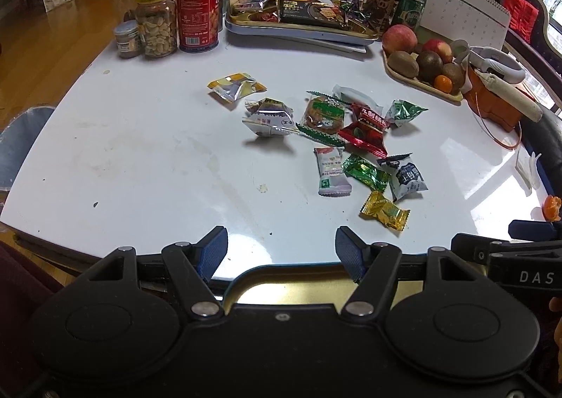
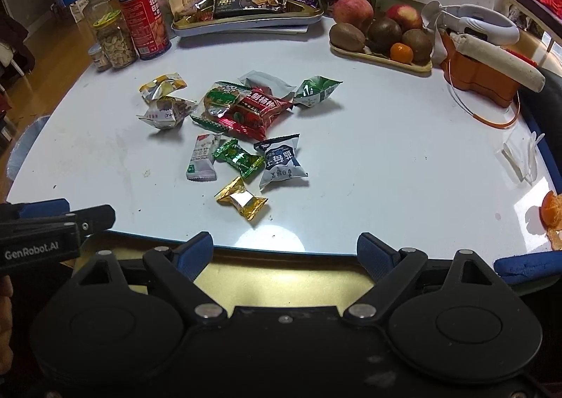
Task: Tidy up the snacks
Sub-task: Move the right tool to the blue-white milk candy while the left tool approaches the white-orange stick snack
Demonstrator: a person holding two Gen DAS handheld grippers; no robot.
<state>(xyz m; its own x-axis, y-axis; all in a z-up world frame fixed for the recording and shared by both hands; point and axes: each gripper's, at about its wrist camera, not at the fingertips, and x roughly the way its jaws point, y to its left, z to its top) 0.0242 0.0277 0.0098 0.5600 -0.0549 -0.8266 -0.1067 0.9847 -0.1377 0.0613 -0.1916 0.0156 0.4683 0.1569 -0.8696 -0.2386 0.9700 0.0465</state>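
Both fingers [image 1: 281, 250] [image 2: 285, 254] gape empty above a gold tray [image 2: 281, 278]; wrapped snacks [image 2: 242, 124] scattered beyond

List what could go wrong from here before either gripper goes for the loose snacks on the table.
1. The red packet lies overlapping the green-edged cookie packet; gripping one will likely drag the other.
2. The gold candy sits near the table edge, closest to both open hand-held grippers, left and right; a nudge could knock it off.
3. The foil wrappers look slick, so a shallow pinch may slip.
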